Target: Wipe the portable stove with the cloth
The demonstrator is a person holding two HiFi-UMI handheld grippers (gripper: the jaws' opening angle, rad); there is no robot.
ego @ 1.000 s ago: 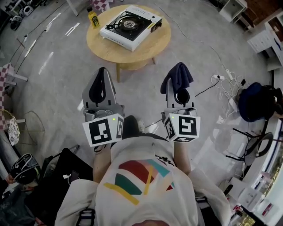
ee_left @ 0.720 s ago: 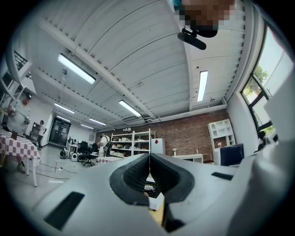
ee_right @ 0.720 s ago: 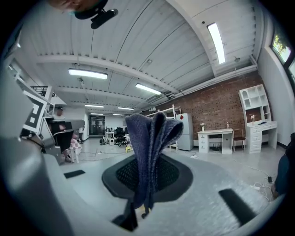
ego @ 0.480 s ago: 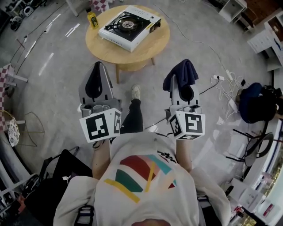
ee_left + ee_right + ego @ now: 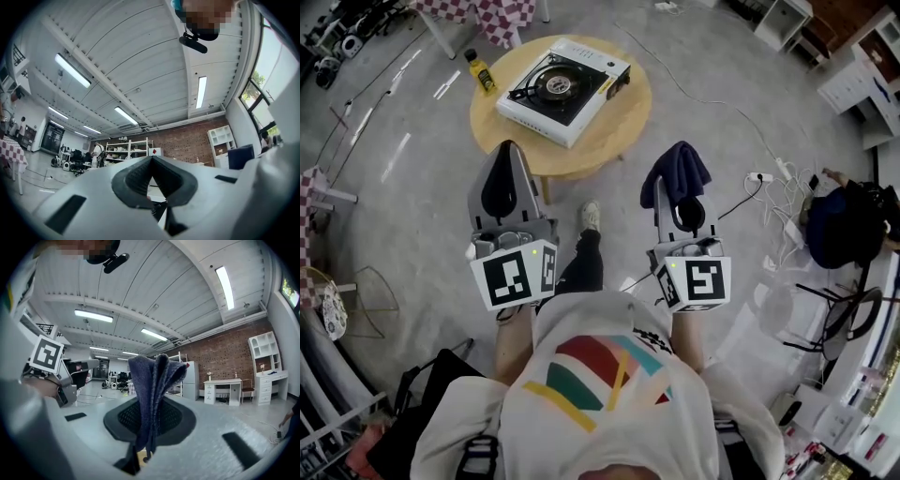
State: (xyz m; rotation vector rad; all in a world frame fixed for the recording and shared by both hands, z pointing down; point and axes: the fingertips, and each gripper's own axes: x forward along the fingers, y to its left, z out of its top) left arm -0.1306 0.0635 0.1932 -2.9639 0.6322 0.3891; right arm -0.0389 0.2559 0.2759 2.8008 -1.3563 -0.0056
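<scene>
Two items in hand, one task thing out of reach.

Item 1: left fingers (image 5: 133, 180), shut pad to pad, nothing between them.

Item 2: right fingers (image 5: 174, 422), clamped on a fold of the dark blue cloth (image 5: 152, 380), the rest standing bunched above the tips.

Item 3: stove (image 5: 562, 80), lying on the round surface (image 5: 623, 117) ahead of me, well apart from both sets of fingers. A yellow bottle (image 5: 480, 70) stood near it by the rim.

Risks, as I judged them:
- The grip took only a narrow fold, so dragging across the burner grate (image 5: 555, 84) could snag the cloth and pull it free.
- The stove looked light and, unbraced, could slide toward the rim.
- A wide sweep could tip the bottle.

Not legible:
- Any dirt on the stove.
- How deep the fold sat in my fingers.
- The stove itself in both gripper views, which pointed at the ceiling (image 5: 140, 56).
</scene>
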